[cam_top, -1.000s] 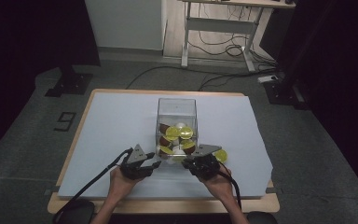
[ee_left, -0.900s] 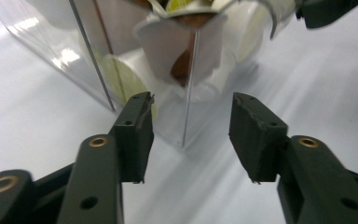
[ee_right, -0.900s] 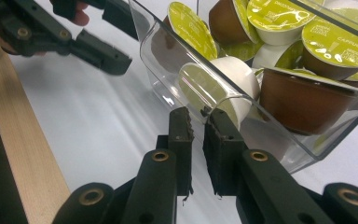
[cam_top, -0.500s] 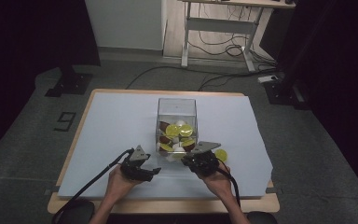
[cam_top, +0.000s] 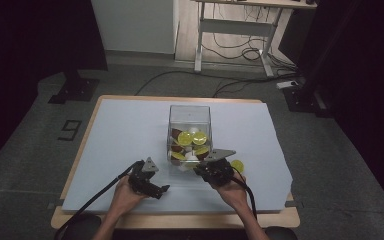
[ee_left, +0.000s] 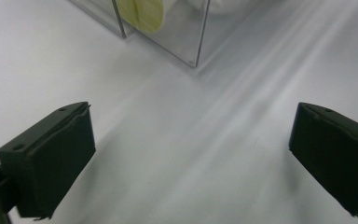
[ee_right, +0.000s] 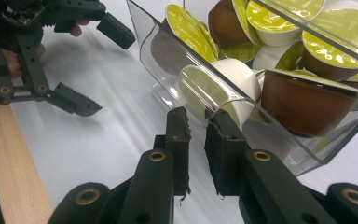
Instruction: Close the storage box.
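Observation:
A clear plastic box stands mid-table and holds several coffee capsules with yellow-green lids, some brown, some white. My right gripper is at the box's near right corner. In the right gripper view, that gripper is shut on the thin clear wall, and the box looks tipped, with a white capsule and a brown capsule pressed against it. The left gripper rests on the sheet just left of the box. Its jaws have just been opening and now stand wide with nothing between them.
One loose yellow-lidded capsule lies on the pale sheet right of my right hand. The wooden table edge runs along the near side. Desk legs and cables lie on the floor beyond the table.
The left gripper's jaws have spread from nearly shut to wide open, and it sits a touch nearer the table's front. The right gripper and the box have stayed in place.

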